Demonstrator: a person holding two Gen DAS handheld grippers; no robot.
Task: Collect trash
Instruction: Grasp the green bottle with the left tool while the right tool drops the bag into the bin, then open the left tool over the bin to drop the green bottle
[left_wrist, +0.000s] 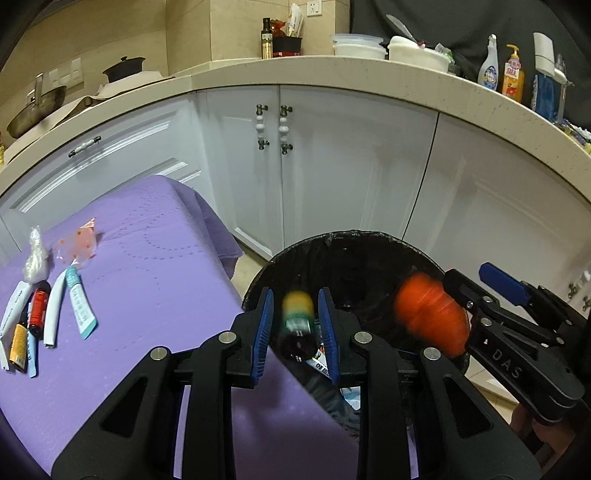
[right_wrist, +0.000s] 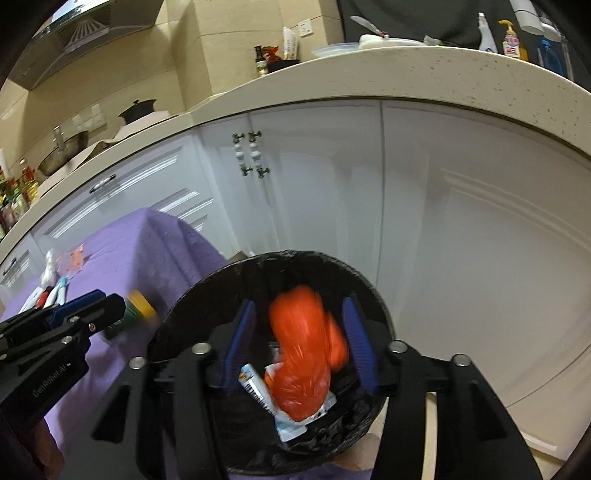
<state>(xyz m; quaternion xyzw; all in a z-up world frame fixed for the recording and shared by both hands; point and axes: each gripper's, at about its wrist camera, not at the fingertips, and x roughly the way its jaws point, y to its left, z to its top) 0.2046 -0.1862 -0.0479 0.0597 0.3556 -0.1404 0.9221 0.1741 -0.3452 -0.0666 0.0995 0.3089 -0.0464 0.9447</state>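
A round bin (left_wrist: 354, 258) lined with crinkled black plastic stands on the floor beside a table draped in soft purple cloth (left_wrist: 155, 266), in front of glossy white cabinets (left_wrist: 351, 166). The left gripper (left_wrist: 295, 328), with ribbed blue pads, hangs at the bin's near left rim; a small blurred bottle (left_wrist: 298, 325) with a yellow top and green label sits between its jaws, apparently clear of both pads. The right gripper (right_wrist: 299, 343) is over the bin, jaws apart, a blurred crumpled orange plastic bag (right_wrist: 301, 354) loose between them above paper wrappers. More trash (left_wrist: 40, 306), tubes and wrappers, lies on the cloth at far left.
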